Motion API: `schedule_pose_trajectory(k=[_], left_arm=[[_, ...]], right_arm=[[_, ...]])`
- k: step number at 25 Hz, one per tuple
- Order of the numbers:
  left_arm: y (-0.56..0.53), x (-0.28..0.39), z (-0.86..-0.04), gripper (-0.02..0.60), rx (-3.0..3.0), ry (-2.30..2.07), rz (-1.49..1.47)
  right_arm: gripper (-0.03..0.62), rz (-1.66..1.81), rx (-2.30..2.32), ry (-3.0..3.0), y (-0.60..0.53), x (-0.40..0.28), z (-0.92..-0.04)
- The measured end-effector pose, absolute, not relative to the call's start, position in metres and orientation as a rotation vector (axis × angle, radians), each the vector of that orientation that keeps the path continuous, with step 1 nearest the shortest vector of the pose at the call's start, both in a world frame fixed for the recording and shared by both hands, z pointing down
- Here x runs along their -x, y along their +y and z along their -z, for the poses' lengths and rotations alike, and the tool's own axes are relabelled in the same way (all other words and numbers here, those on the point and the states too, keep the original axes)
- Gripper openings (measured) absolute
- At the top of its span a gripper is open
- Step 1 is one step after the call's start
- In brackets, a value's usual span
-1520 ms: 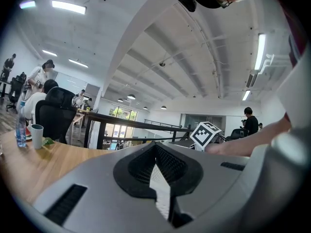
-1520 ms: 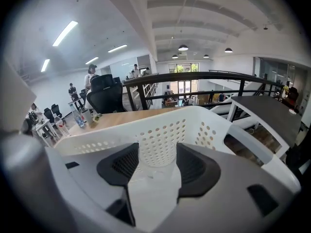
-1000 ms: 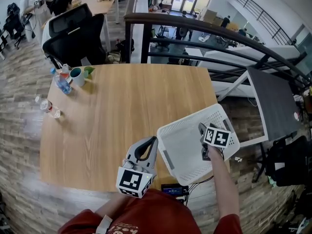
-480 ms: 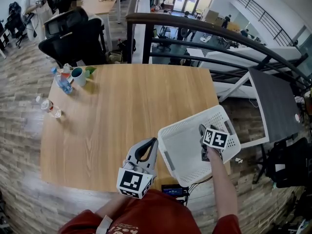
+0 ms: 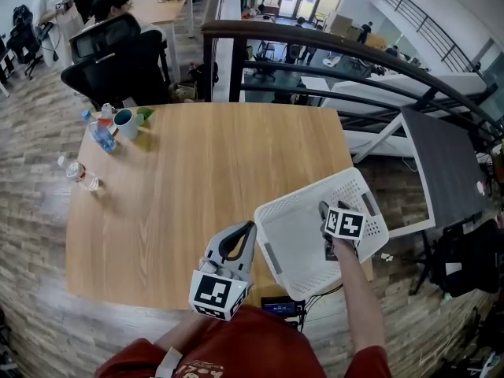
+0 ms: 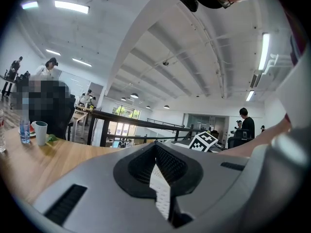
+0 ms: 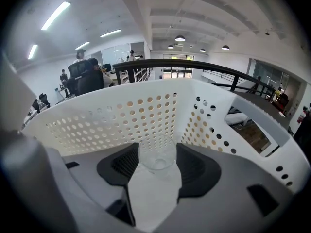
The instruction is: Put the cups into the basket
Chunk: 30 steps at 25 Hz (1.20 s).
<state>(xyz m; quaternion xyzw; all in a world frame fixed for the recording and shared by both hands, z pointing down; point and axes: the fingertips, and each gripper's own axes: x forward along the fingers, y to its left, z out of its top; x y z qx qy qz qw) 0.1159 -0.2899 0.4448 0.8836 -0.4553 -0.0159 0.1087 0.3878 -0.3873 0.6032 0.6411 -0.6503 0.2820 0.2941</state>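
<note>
— Over at the near right corner of the pale wooden desk [image 5: 213,164], what are the right tongs [image 5: 324,209] doing?

— They reach down into the white perforated plastic basket [image 5: 293,211], which juts out past the desk's edge. Their jaws are clamped on a clear glass cup [image 7: 156,153], with the basket's holed wall just behind it.

— And the left tongs [image 5: 250,227]?

— Jaws closed together with nothing between them, over the desk's near edge, just left of the basket.

— Any other cups?

— A white mug with a teal inside [image 5: 124,123] stands at the far left corner, beside a blue-capped plastic bottle [image 5: 98,135], well apart from the basket.
</note>
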Motion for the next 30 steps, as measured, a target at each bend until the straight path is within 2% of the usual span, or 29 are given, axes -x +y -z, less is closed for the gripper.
schedule_pose_trajectory(k=[30], left_arm=[[-0.2894,-0.119,-0.4461,0.008,-2.605,-1.326,0.034]], right_arm=[[0.267,-0.785,-1.785,-1.762,-0.3886,-0.3933,-0.6004]])
